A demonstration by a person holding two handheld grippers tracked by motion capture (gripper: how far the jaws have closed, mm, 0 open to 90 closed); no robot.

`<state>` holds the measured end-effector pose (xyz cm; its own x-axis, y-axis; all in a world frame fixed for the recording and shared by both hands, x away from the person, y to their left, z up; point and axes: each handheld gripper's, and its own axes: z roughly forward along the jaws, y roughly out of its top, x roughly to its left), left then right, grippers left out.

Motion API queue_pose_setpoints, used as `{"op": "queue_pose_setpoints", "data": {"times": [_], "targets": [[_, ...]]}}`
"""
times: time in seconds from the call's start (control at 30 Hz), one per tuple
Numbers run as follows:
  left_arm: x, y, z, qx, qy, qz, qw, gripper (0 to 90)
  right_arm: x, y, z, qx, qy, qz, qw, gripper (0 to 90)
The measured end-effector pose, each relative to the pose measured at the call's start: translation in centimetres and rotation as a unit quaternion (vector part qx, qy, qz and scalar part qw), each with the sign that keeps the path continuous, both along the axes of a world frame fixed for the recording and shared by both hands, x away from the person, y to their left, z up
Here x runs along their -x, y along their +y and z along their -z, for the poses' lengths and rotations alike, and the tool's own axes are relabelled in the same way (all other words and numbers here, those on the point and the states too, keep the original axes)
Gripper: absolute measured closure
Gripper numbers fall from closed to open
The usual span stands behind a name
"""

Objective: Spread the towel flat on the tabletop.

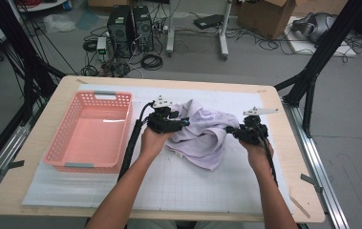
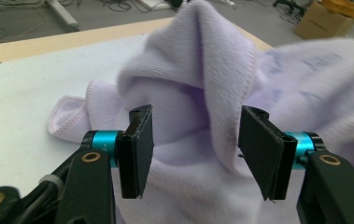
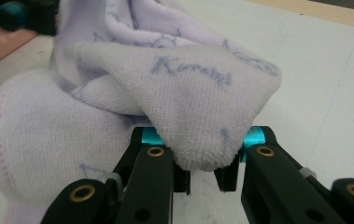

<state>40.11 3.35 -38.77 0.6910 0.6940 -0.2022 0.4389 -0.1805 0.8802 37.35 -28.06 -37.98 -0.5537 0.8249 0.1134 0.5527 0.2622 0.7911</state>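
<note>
A pale lilac towel (image 1: pixel 202 136) lies crumpled on the white mat, partly lifted between my two grippers. My left gripper (image 1: pixel 183 123) is at the towel's left edge. In the left gripper view its jaws (image 2: pixel 195 149) stand apart, and a raised fold of towel (image 2: pixel 202 70) sits loosely between the pads. My right gripper (image 1: pixel 229 130) is at the towel's right side. In the right gripper view it (image 3: pixel 202 175) is shut on a printed corner of the towel (image 3: pixel 188 84), which drapes over the jaws.
A pink plastic basket (image 1: pixel 57 148) with nothing in it stands on the left of the mat (image 1: pixel 193 191). The wooden table's edge (image 1: pixel 283 124) runs just right of my right hand. Black frame poles, cables and computers stand beyond the table.
</note>
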Motion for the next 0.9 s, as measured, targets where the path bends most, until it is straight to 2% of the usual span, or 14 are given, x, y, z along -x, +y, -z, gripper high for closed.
{"op": "queue_pose_setpoints", "data": {"times": [0.1,0.2,0.27,0.3,0.33,0.37,0.43,0.53,0.6,0.67,0.73,0.83,0.87,0.9], "targets": [[1.0,-0.1,0.0,0.003,-0.024,0.011,0.9996,47.9,-0.9,0.4,0.0,0.003,-0.012,0.041,0.9991,79.7],[1.7,-0.3,0.7,0.003,-0.021,0.043,0.9989,50.3,-1.4,-0.1,0.6,0.016,-0.01,0.079,0.9967,75.4],[1.9,-0.7,1.3,0.003,-0.017,0.065,0.9977,52.0,-1.4,-0.7,1.0,0.006,0.002,0.082,0.9966,64.8],[2.1,-1.0,1.6,0.014,-0.01,0.079,0.9967,52.0,-1.4,-0.9,1.2,0.004,0.004,0.082,0.9966,57.5],[2.2,-1.3,1.9,0.015,-0.007,0.09,0.9958,51.9,-1.2,-1.3,1.3,-0.005,0.01,0.082,0.9966,51.3],[2.3,-1.9,2.2,0.008,-0.008,0.104,0.9946,51.3,-1.1,-1.7,1.5,-0.018,0.019,0.079,0.9966,47.9],[2.6,-2.8,2.6,-0.006,-0.007,0.121,0.9925,50.1,-0.3,-2.4,1.7,-0.019,0.013,0.076,0.9968,47.6],[2.9,-4.3,3.2,-0.043,-0.015,0.145,0.9885,47.1,1.1,-4.2,2.1,-0.025,0.007,0.08,0.9964,47.3],[3.0,-5.2,3.6,-0.063,-0.018,0.146,0.9871,44.4,2.0,-5.4,2.5,-0.036,0.013,0.082,0.9959,47.0],[3.1,-5.9,4.1,-0.079,-0.016,0.15,0.9854,43.6,2.9,-6.6,2.9,-0.027,0.015,0.084,0.996,46.8],[3.2,-6.6,4.6,-0.095,-0.013,0.159,0.9826,43.5,3.8,-7.5,3.4,-0.027,0.014,0.087,0.9958,46.4],[3.3,-7.8,5.4,-0.106,-0.003,0.172,0.9793,43.9,4.9,-8.3,4.3,-0.032,0.015,0.087,0.9956,46.4],[3.3,-8.2,5.8,-0.119,-0.002,0.176,0.9771,44.2,5.1,-8.5,4.6,-0.037,0.018,0.086,0.9955,46.1],[3.3,-8.5,6.1,-0.128,-0.007,0.174,0.9762,44.1,5.3,-8.6,4.9,-0.04,0.019,0.08,0.9958,46.0]]}}
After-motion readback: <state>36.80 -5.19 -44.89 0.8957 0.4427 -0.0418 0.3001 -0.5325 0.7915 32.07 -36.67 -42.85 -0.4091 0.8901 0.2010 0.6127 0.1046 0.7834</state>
